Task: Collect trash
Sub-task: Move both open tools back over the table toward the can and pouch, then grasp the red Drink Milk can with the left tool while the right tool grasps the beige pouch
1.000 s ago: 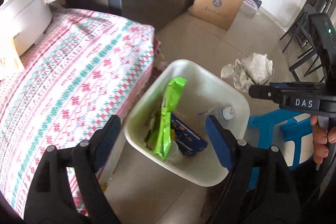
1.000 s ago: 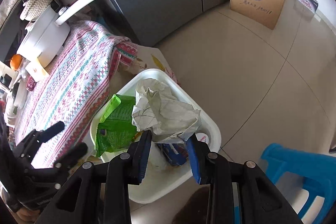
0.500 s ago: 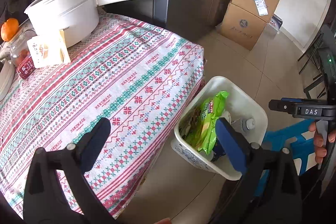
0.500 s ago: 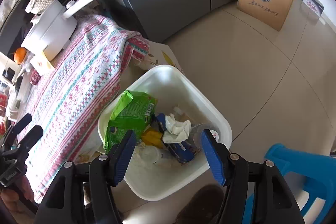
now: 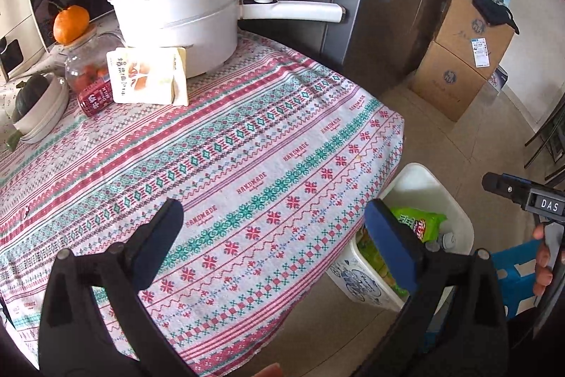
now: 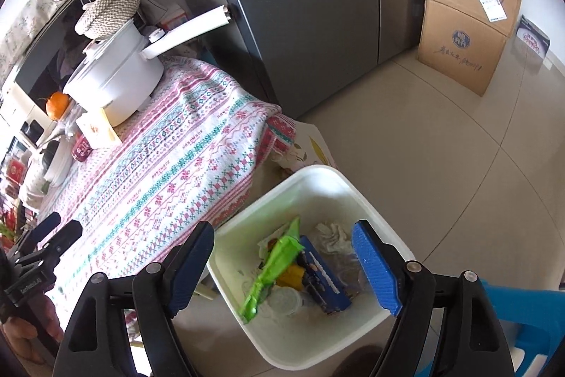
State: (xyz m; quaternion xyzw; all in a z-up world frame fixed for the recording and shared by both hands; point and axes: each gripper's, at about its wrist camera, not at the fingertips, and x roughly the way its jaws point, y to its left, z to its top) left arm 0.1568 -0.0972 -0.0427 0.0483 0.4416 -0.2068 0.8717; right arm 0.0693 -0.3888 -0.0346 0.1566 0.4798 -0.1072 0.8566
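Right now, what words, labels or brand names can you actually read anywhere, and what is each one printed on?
"HANDMADE": woven repeatedly across the tablecloth.
"DAS": white letters on the right gripper.
White carton by the pot: print too blurred to read.
Cardboard boxes: round logo, script and shipping label unreadable.
Green snack bag in the trash bin: lettering unreadable.

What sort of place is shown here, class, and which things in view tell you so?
Probably a home kitchen or dining corner: a white cooking pot on a table with a patterned cloth, a tall grey fridge behind, and a trash bin on the tiled floor.
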